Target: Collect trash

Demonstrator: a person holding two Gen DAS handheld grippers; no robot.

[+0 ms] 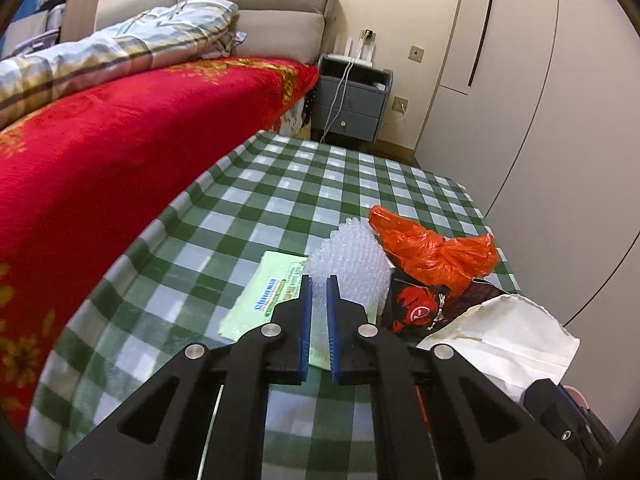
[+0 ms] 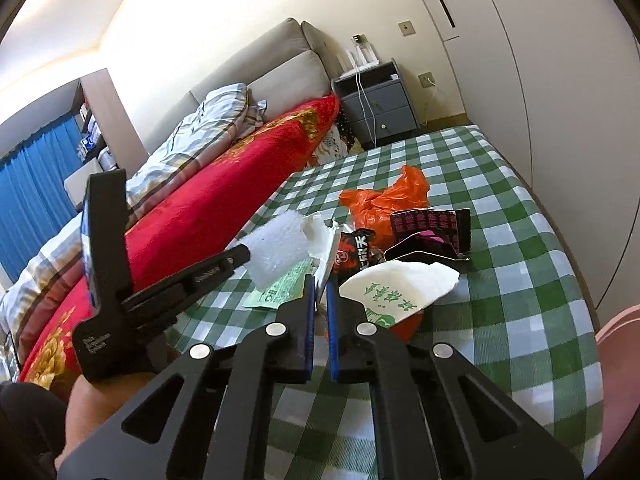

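Bubble wrap (image 1: pixel 348 268) is clamped in my left gripper (image 1: pixel 319 284); my right gripper (image 2: pixel 319 286) apparently pinches white tissue (image 2: pixel 320 236). Lift both slowly, keeping jaws tight.

green packet (image 1: pixel 264 296) partly behind bubble wrap (image 1: pixel 348 268), pink object (image 2: pixel 618 364) cut off

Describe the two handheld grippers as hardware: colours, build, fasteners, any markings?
Both the left gripper and right gripper are matte black plastic linkages with triangular cut-outs, round silver pivot pins and ribbed blue finger pads. In the right wrist view, the left gripper's side carries small white lettering, too small to read. No sleeve is visible.
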